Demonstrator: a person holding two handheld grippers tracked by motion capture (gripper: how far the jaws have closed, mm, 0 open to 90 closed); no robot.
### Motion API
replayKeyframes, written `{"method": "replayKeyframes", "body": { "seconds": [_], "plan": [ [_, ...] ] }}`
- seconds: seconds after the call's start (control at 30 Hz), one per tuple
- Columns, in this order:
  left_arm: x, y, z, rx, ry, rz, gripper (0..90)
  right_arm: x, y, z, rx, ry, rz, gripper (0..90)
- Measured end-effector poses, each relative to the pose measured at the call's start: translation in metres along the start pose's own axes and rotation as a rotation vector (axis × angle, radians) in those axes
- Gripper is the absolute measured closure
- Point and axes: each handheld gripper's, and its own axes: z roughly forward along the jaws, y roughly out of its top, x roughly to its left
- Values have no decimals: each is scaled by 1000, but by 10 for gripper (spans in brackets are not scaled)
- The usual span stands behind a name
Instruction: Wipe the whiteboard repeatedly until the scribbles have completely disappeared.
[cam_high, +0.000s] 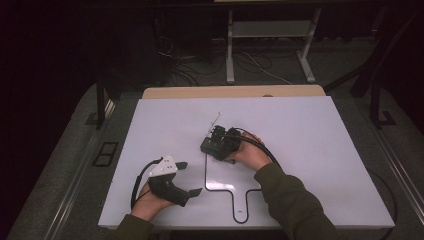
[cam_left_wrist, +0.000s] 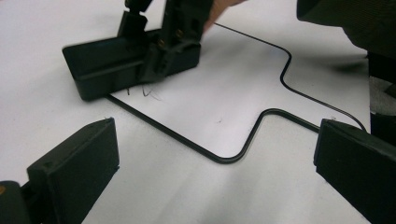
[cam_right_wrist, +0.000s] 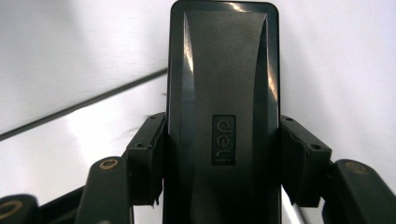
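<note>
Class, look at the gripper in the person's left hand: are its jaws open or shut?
Open. The left gripper shows its two black jaws standing far apart over the white board, nothing between them.

Black eraser (cam_right_wrist: 223, 102) — embossed "deli" on top face.

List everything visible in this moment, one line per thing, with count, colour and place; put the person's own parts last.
whiteboard eraser: 1, black, "deli" logo on top, flat on the board near its middle, clamped between the right hand-held gripper's jaws.
whiteboard: 1, white, covering the tabletop; a black outline is drawn on it, with faint marker scribbles beside the eraser.
table edge: 1, light wood, showing behind the board.
cables: several, on the floor beyond the table.
left hand-held gripper: 1, black with grey plate, near left of board, jaws wide apart.
right hand-held gripper: 1, black, mid-board.
sleeves: 2, dark green.
</note>
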Motion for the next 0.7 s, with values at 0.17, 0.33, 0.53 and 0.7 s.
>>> {"method": "replayKeyframes", "body": {
  "seconds": [0.17,0.33,0.53,0.7],
  "plan": [
    [0,0,0,0,-2,0,0,-8,0,1,2,4,22,387],
    [0,0,0,0,-3,3,0,-4,1,1,7,8,16,387],
    [0,0,0,1,-3,5,0,18,3,-1,8,62,-29,386],
    [0,0,1,3,-2,3,0,34,3,-2,3,86,-63,387]
  ]
}}
